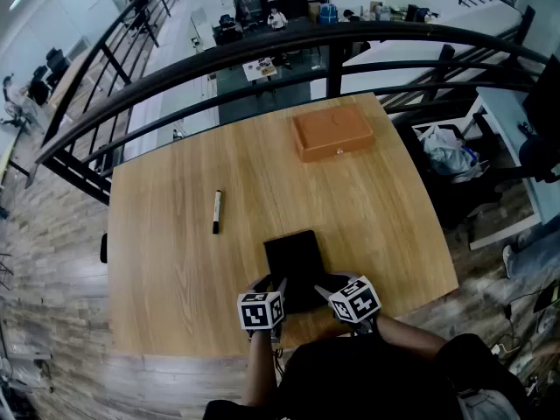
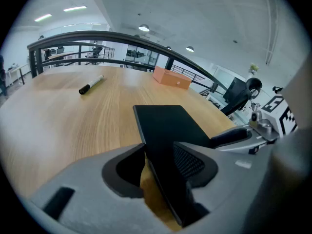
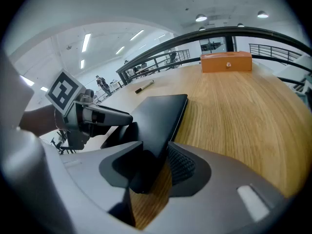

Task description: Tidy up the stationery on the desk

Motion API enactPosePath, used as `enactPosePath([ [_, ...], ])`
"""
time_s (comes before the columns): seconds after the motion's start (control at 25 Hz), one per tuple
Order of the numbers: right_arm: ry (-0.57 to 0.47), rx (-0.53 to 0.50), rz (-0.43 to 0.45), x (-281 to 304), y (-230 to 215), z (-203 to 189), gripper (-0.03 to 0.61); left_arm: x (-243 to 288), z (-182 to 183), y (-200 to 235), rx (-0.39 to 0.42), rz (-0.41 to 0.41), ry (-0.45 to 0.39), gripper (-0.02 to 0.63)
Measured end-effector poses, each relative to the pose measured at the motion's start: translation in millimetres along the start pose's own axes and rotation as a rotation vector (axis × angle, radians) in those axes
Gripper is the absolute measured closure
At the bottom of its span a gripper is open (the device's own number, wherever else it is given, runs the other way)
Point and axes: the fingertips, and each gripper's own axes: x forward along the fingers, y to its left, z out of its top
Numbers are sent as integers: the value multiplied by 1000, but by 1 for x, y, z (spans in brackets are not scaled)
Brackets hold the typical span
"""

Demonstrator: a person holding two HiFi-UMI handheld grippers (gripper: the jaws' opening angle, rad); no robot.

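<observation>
A flat black notebook (image 1: 293,261) lies near the front edge of the wooden desk (image 1: 175,261), its near end raised. My left gripper (image 1: 276,292) grips its near left corner, and my right gripper (image 1: 327,290) grips the near right corner. In the left gripper view the notebook (image 2: 163,123) stands tilted between the jaws of the left gripper (image 2: 161,160), which are shut on it. The right gripper (image 3: 153,162) is likewise shut on the notebook (image 3: 161,113). A black and white marker (image 1: 217,211) lies alone left of the middle of the desk.
An orange-brown box (image 1: 333,131) with a small clasp sits at the far right of the desk. A dark railing (image 1: 262,46) curves behind the far edge. The desk's right edge drops off beside a white bag (image 1: 446,151) on the floor.
</observation>
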Motion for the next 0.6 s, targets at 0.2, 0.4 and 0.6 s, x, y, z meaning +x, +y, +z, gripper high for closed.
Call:
enactPosePath([
  [0.2,-3,-3,11,-1,-1,2,407,-1,1,2,-14,-8,-5,433],
  [0.4,-36,7,-11,-7,-12,9,431,-8,7,2,-25,-1,-43,461],
  [0.6,-102,24,-44,-22,-28,25,494,-22,24,-5,-29,13,-120,510],
])
